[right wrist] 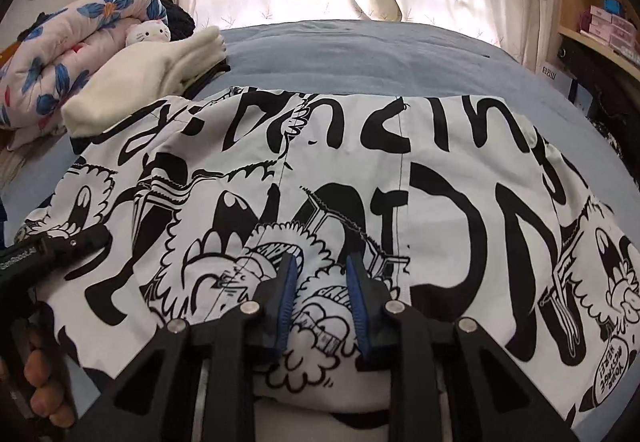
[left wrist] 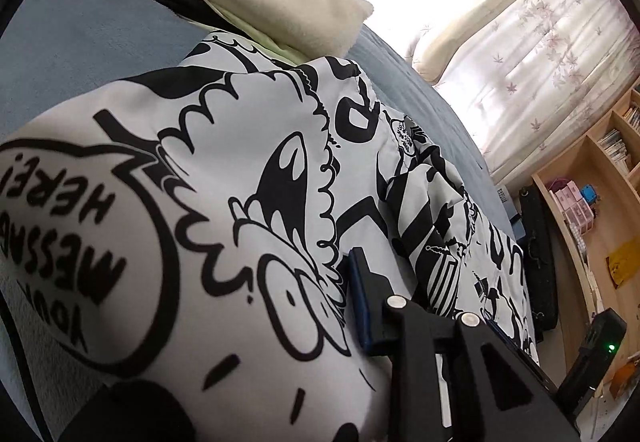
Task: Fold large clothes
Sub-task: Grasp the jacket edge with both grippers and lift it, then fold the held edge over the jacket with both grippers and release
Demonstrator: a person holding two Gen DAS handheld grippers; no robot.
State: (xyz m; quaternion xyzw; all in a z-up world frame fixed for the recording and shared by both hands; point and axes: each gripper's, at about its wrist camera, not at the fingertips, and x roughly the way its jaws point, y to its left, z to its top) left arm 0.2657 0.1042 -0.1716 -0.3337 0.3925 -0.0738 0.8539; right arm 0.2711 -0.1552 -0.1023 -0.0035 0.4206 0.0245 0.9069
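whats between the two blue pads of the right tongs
A bunched fold of the white garment with black cartoon print sits between the blue pads of the right tongs; the right wrist view shows it, and the pads appear to pinch it.

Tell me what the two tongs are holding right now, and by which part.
Both grip the black-and-white printed garment: right tongs pinch a bunched fold at its near edge; left tongs seem closed on cloth further left, less clearly.

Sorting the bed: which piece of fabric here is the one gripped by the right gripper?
The black-and-white cartoon-print garment; the cream fleece and floral quilt lie untouched behind.
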